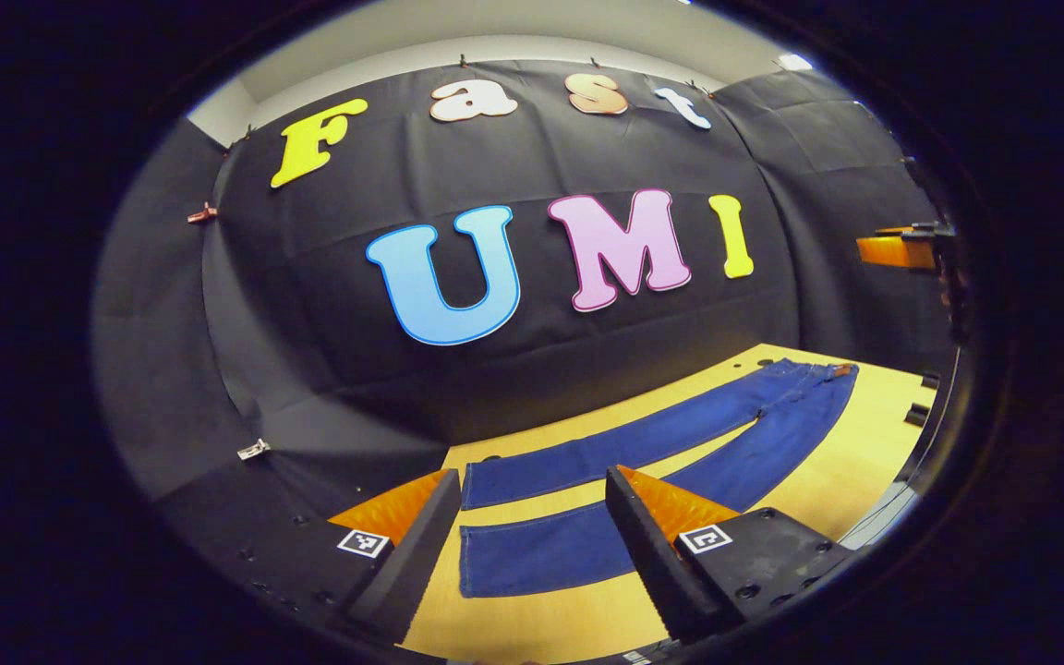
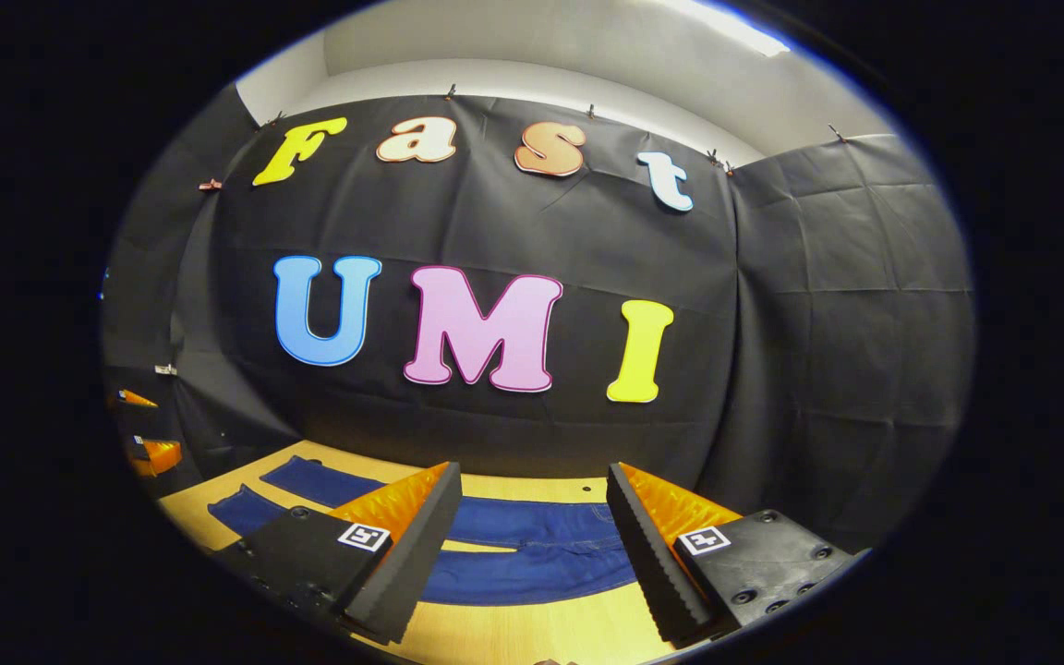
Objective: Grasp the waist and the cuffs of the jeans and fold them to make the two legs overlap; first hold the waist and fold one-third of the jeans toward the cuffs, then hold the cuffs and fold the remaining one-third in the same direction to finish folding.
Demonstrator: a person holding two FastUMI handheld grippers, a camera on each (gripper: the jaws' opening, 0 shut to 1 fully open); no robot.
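Note:
Blue jeans [image 1: 680, 453] lie flat on the wooden table [image 1: 846, 462], both legs spread apart. In the left gripper view the two cuffs sit nearest, and the waist [image 1: 809, 372] is far off at the right. My left gripper [image 1: 532, 545] hovers open above the cuffs, nothing between its fingers. In the right gripper view the jeans [image 2: 532, 554] run leftward, with the waist end between and beyond the fingers. My right gripper [image 2: 532, 545] is open above the waist, holding nothing. The left gripper [image 2: 149, 443] shows as orange fingers at the far left.
The black cloth wall rises right behind the table's far edge. In the left gripper view the right gripper's orange finger [image 1: 897, 247] shows high at the right. Small black holes [image 2: 595, 482] dot the table surface.

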